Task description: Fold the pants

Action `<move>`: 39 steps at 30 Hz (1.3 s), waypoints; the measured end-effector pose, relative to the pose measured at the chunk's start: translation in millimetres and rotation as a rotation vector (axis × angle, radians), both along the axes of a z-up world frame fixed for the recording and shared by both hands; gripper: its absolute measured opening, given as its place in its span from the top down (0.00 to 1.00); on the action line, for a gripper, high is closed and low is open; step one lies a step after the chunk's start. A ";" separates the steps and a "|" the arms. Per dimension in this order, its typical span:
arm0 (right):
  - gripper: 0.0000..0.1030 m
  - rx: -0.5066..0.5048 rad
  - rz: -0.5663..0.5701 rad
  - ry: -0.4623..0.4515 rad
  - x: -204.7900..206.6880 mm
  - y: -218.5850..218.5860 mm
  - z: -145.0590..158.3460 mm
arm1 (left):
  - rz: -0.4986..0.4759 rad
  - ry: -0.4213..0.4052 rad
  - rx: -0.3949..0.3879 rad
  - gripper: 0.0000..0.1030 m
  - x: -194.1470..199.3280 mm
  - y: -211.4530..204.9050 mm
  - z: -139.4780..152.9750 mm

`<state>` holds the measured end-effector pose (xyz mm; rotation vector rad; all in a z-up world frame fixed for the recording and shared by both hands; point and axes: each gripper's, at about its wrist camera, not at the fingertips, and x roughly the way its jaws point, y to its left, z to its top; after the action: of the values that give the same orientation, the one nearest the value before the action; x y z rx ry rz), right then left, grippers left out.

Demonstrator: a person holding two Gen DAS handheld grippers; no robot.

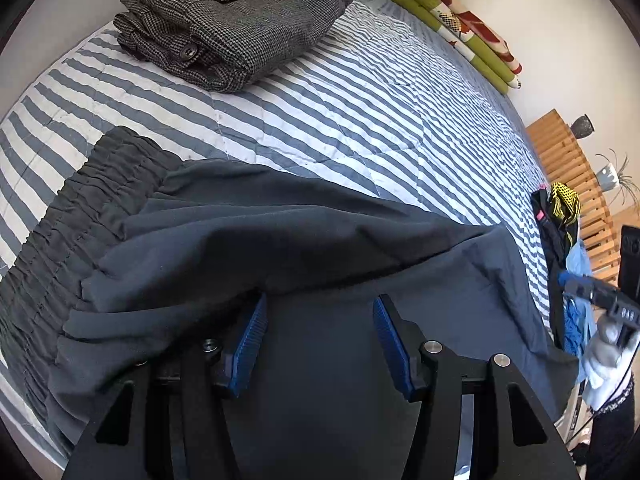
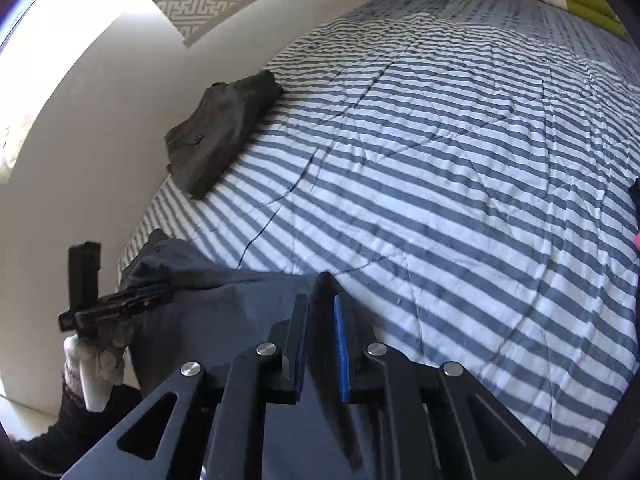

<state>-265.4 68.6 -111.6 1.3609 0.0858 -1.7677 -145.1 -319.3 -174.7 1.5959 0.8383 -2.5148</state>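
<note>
Striped bed (image 1: 360,92); my dark pants (image 1: 280,232) lie on its near edge, below folded tweed trousers (image 1: 228,20). Left tool (image 1: 320,320) released; right tool (image 2: 320,312) pinches the hem, which I judge could slip, spoiling the fold.

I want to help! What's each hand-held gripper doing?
Left hand-held gripper: open, over dark pants.
Right hand-held gripper: pinching the pants' edge.

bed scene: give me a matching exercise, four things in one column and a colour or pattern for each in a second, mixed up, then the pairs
Things:
1. pants under the left gripper
2. folded pants at the far side
3. bed cover
4. folded blanket by the wall

Looks:
A. green with red and white
B. blue and white stripes
C. plain dark grey
D. grey check with buttons

Pairs: 1-C, 2-D, 3-B, 4-A
</note>
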 end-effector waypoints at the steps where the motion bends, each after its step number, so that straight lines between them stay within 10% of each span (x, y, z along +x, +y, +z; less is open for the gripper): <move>1: 0.84 0.003 0.046 -0.015 12.5 0.1 -1.8 | -0.001 -0.003 0.006 0.44 -3.8 3.8 -2.1; 5: 0.84 0.140 0.147 -0.082 53.4 -14.0 -43.2 | 0.019 -0.008 0.025 0.44 -10.8 6.1 -7.7; 9: 0.88 0.402 0.022 0.146 27.6 -7.9 -61.9 | 0.016 -0.006 0.016 0.44 -7.3 8.1 -6.3; 12: 0.83 0.276 -0.160 0.145 -5.0 26.2 -26.7 | 0.009 0.005 0.035 0.44 -4.8 7.0 -2.7; 17: 0.81 0.141 -0.124 0.063 18.5 46.9 -8.0 | 0.025 0.149 0.065 0.44 13.3 -6.3 35.2; 19: 0.77 0.159 -0.085 0.023 37.6 41.7 -26.2 | 0.088 0.190 0.006 0.40 23.0 -21.0 48.9; 24: 0.76 0.360 -0.021 0.044 78.5 37.9 -86.2 | 0.067 0.175 0.150 0.39 19.5 -33.8 32.5; 30: 0.76 0.361 0.045 0.049 110.3 30.7 -84.5 | 0.128 -0.001 -0.052 0.54 -28.7 -31.1 -12.8; 34: 0.76 0.407 0.066 0.099 134.5 41.7 -81.7 | 0.188 0.061 -0.018 0.54 -28.4 -36.7 4.3; 39: 0.76 0.250 -0.186 0.119 142.3 138.7 -23.7 | 0.149 0.161 -0.065 0.48 -14.2 -5.8 41.3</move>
<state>-123.1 207.3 -135.3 1.4775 0.2600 -2.0482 -159.3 -325.1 -133.4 1.2753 0.8466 -2.5609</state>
